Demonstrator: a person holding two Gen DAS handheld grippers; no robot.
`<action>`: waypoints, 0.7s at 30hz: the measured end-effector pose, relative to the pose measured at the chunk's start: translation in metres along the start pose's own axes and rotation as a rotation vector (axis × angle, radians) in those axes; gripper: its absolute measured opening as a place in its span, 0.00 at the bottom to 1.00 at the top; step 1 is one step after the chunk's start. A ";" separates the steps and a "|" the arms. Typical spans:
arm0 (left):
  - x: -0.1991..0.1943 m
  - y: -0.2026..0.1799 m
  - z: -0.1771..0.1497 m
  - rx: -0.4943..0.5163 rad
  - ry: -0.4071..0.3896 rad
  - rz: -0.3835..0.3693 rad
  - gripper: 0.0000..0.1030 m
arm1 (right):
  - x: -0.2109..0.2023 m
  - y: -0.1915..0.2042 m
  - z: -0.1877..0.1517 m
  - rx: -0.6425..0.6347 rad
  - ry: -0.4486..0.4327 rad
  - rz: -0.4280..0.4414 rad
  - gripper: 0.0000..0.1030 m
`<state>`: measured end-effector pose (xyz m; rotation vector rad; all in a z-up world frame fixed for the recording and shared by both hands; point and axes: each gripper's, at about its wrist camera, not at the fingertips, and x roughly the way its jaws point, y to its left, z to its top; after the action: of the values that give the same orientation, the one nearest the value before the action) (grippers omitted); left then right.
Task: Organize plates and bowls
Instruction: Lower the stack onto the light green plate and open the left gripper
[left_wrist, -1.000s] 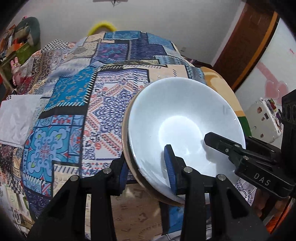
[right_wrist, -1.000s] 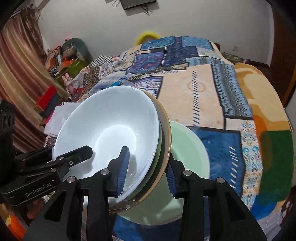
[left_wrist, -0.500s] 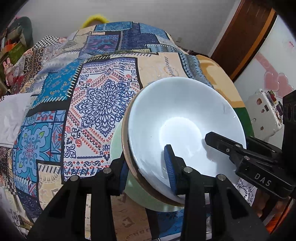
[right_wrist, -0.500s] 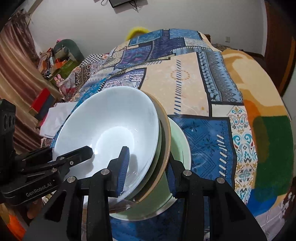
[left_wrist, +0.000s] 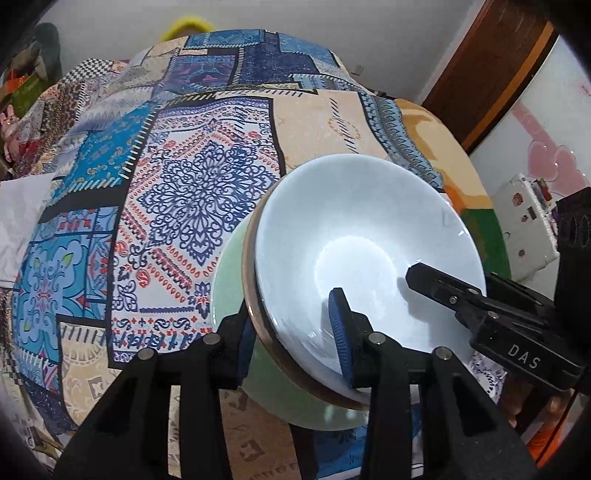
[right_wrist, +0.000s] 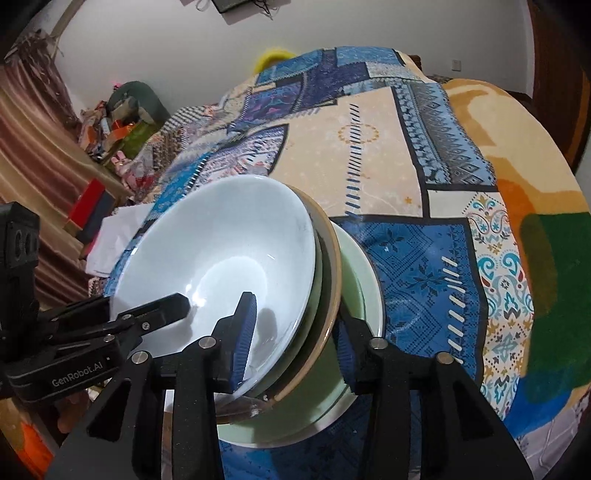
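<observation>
Both grippers clamp one nested stack of bowls from opposite sides. The white bowl (left_wrist: 365, 243) is on top, nested in a green bowl and a tan-rimmed bowl (left_wrist: 255, 314). My left gripper (left_wrist: 291, 339) is shut on the stack's rim, one finger inside the white bowl. My right gripper (right_wrist: 291, 339) is shut on the same stack (right_wrist: 221, 258), and its tan rim (right_wrist: 332, 280) shows. A pale green plate (left_wrist: 229, 280) lies on the bedspread right under the stack, also in the right wrist view (right_wrist: 365, 295). Whether the stack touches it is unclear.
A patchwork bedspread (left_wrist: 192, 184) covers the bed (right_wrist: 424, 258). White cloth (right_wrist: 110, 240) lies at its left edge. Clutter and a curtain (right_wrist: 33, 155) stand to the left. A door (left_wrist: 491, 66) and a white box (left_wrist: 524, 221) stand to the right.
Both grippers have lowered the bowl stack toward the bed. The pale green plate has come into the left view, and more of it shows beneath the stack.
</observation>
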<state>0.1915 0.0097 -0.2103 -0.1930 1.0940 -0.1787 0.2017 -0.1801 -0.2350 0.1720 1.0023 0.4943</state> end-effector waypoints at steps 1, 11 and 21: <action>0.000 0.000 0.000 -0.002 -0.002 0.002 0.42 | -0.001 0.000 0.000 -0.002 -0.004 -0.009 0.39; -0.045 -0.008 -0.005 0.040 -0.111 0.075 0.55 | -0.037 0.014 -0.002 -0.074 -0.083 -0.053 0.54; -0.142 -0.036 -0.017 0.081 -0.367 0.061 0.59 | -0.109 0.045 0.000 -0.163 -0.280 -0.049 0.54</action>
<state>0.1110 0.0077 -0.0867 -0.1133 0.7252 -0.1263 0.1393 -0.1926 -0.1357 0.0678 0.6876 0.4899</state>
